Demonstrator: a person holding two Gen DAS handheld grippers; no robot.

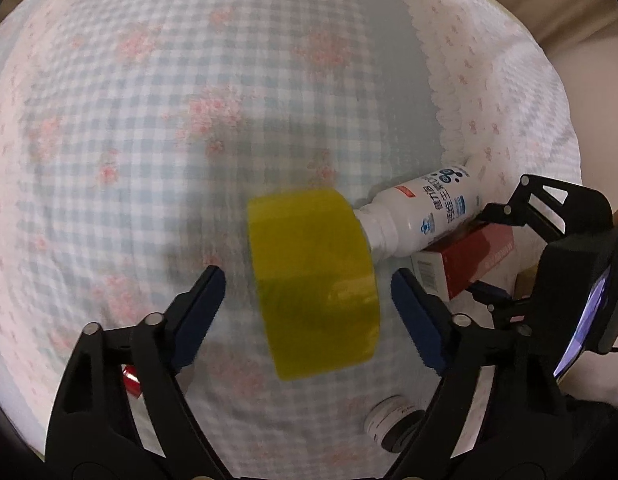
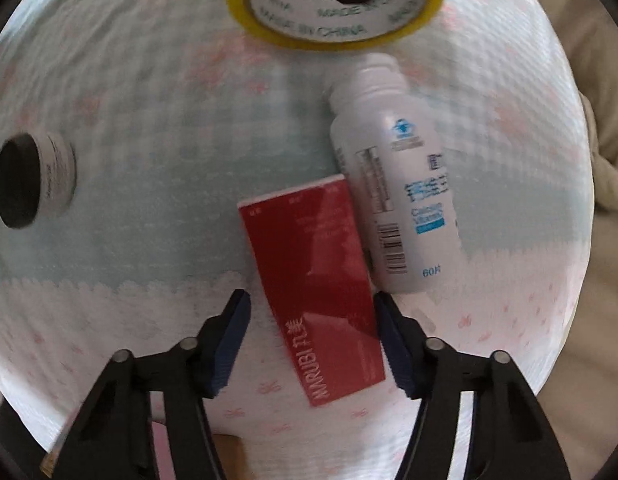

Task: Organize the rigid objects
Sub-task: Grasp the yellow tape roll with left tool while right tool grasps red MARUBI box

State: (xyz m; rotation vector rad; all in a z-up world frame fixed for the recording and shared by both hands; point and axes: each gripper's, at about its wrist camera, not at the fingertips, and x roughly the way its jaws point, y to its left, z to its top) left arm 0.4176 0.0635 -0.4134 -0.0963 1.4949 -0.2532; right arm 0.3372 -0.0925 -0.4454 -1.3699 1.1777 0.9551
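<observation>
Blue-padded right tongs [image 2: 311,338] straddle the red Marubi box [image 2: 313,280] lengthwise on the checked bedspread [image 2: 149,92], jaws part-closed, not gripping, while left tongs [image 1: 307,306] bracket the yellow tape roll [image 1: 313,280] beside a white bottle [image 2: 397,184].

A checked, flowered bedspread [image 1: 157,128] is carrying it all: yellow tape roll [image 1: 313,280], white bottle [image 2: 405,192] touching the red box [image 2: 321,280], small jar [image 2: 33,180] lying apart.

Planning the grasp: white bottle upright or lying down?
Lying down. The white bottle shows its full side label, neck toward the yellow tape roll, beside the red box.
</observation>
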